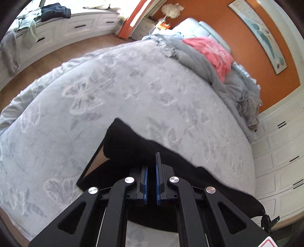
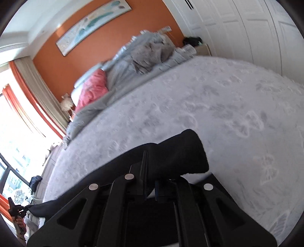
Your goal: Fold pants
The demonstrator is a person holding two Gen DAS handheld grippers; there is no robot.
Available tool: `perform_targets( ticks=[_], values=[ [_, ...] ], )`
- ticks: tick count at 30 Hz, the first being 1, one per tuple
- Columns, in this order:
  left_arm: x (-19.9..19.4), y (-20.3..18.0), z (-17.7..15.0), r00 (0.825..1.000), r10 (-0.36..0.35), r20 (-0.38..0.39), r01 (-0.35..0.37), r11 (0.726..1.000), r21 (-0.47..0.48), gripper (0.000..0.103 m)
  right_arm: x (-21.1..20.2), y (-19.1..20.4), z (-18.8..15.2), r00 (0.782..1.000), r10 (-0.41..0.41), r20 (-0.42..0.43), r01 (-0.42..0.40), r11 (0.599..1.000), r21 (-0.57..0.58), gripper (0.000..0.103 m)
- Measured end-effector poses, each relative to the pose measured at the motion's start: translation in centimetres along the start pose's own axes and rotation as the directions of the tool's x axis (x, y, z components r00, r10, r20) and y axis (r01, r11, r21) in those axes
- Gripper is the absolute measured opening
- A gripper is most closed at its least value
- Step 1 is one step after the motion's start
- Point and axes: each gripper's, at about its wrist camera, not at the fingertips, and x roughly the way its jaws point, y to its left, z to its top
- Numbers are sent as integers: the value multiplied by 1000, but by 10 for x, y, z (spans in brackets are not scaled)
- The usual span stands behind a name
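Each hand-held gripper — left point(image 1: 152, 161), right point(image 2: 150, 165) — is clamped on the black pants point(image 1: 131, 144), held stretched above the bed point(image 1: 133, 85), so folding seems barely begun — no finished fold shows.

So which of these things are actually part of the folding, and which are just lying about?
Part of the job:
black pants
left hand-held gripper
right hand-held gripper
bed

Just lying about:
pink blanket
grey bedding
wall picture
clothes on the cabinet
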Motion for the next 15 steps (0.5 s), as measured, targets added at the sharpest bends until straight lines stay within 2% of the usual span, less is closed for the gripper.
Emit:
perform_targets(
  ticks=[2,4,5,6,8,12,14,15],
  values=[
    [39,37,-28,994,38,-103,-42,998,-41,5,28,-42,-34,994,-24,-105,33,996,79,4],
    [67,66,-54,985,67,-157,-79,995,-67,6,50,-70,-66,983,-56,-177,79,989,128,4],
    [73,72,-61,987,64,-149,-74,995,-62,7,57,-80,-78,979,-52,-196,82,986,147,4],
    [70,74,-64,992,51,-117,-58,997,-58,7,58,-86,-84,984,-26,-179,57,984,170,3],
    [64,73,-63,993,48,-107,-54,997,-50,7,54,-89,-85,986,-8,-166,40,981,190,3],
    [54,65,-61,992,83,-97,-81,996,24,14,54,-74,-81,973,-59,-224,80,993,87,7],
    [40,65,-66,991,99,-91,-94,994,56,21,44,-68,-81,970,-80,-230,97,993,62,16],
    [33,68,-69,991,96,-94,-90,994,61,22,34,-66,-80,970,-102,-222,113,993,38,25]
  ],
)
